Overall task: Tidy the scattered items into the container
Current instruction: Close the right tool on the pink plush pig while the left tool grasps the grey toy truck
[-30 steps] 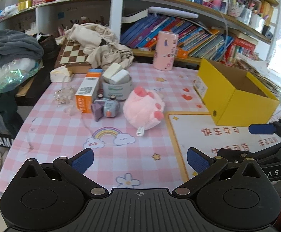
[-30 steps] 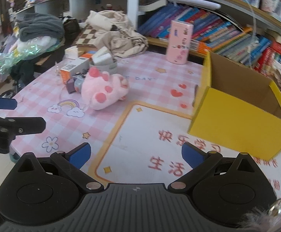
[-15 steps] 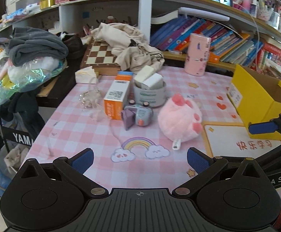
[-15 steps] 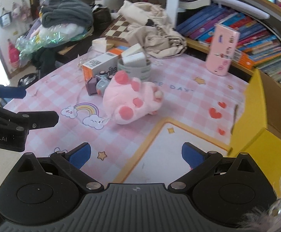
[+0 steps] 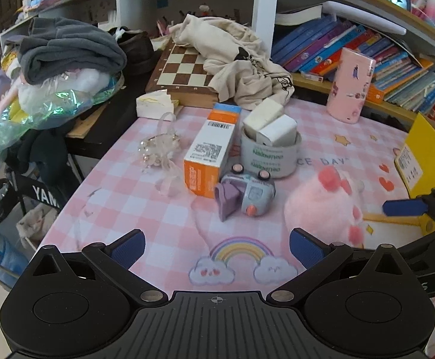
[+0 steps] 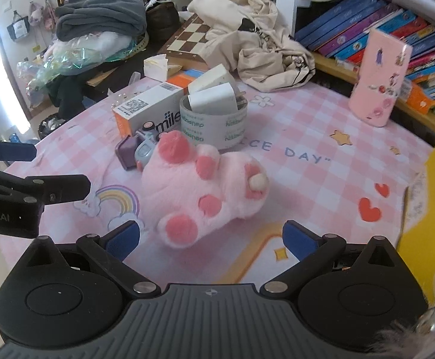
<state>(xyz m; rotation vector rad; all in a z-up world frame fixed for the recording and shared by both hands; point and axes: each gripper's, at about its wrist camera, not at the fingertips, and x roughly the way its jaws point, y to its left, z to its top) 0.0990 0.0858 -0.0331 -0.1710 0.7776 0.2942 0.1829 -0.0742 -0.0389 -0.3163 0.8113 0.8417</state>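
A pink plush toy (image 6: pixel 205 191) lies on the pink checked tablecloth, just ahead of my open right gripper (image 6: pixel 211 239); the left wrist view has the same plush (image 5: pixel 325 206) at the right. Behind it sit a small grey-purple toy (image 5: pixel 244 194), an orange-and-white box (image 5: pixel 211 152) and a tape roll (image 5: pixel 269 155) holding two white blocks. A clear beaded trinket (image 5: pixel 157 149) lies left of the box. My left gripper (image 5: pixel 217 248) is open over the rainbow print, nothing between its fingers. The yellow container (image 5: pixel 426 152) is at the right edge.
A chessboard (image 5: pixel 184 71), a beige cloth heap (image 5: pixel 244 59) and a white tissue pack (image 5: pixel 154 104) crowd the back. A pink tube (image 5: pixel 352 83) stands before a shelf of books. Piled clothes and bags sit off the table's left edge.
Both grippers have swung left and closer to the cluster of items. The yellow container has slid to the right edge of both views, and the plush now sits right before the right gripper.
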